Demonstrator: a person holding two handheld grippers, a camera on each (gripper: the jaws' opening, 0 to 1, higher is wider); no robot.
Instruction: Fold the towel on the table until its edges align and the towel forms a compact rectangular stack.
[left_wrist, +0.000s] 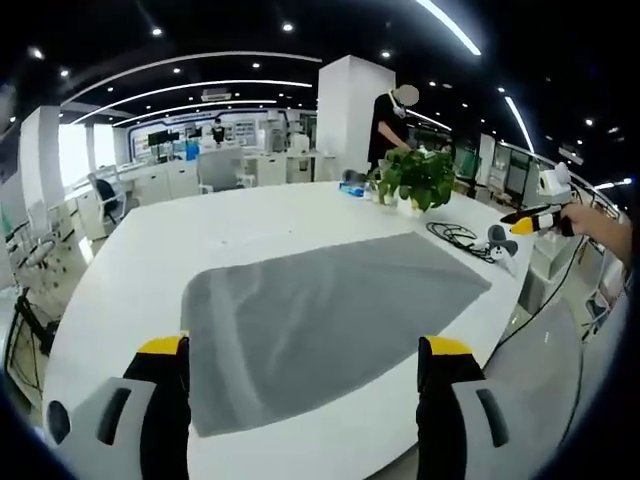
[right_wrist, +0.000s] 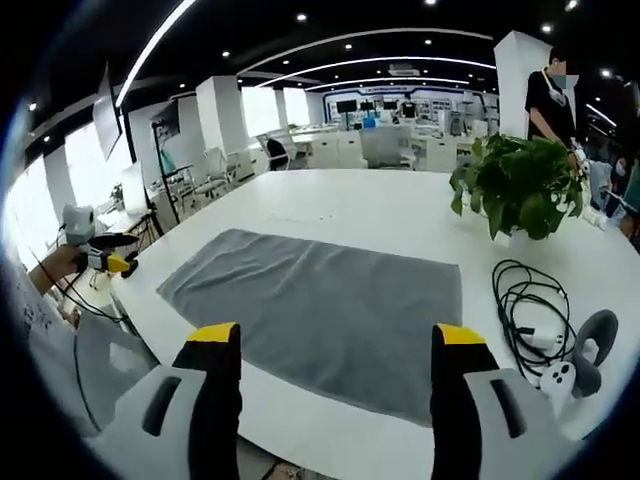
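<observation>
A grey towel (left_wrist: 320, 325) lies spread flat on the white table (left_wrist: 150, 260). In the left gripper view my left gripper (left_wrist: 305, 350) is open, its yellow-tipped jaws standing wide apart above the towel's near edge. In the right gripper view the same towel (right_wrist: 320, 305) lies flat, and my right gripper (right_wrist: 338, 335) is open over its near edge, holding nothing. The right gripper (left_wrist: 535, 222) also shows far right in the left gripper view, held by a hand. The left gripper (right_wrist: 105, 260) shows at the left of the right gripper view.
A potted green plant (left_wrist: 415, 178) (right_wrist: 520, 185) stands on the table beyond the towel. A black cable (right_wrist: 520, 300) and a grey-white controller (right_wrist: 575, 365) lie beside the towel's end. A person (left_wrist: 392, 120) stands behind the table. Desks and chairs fill the room beyond.
</observation>
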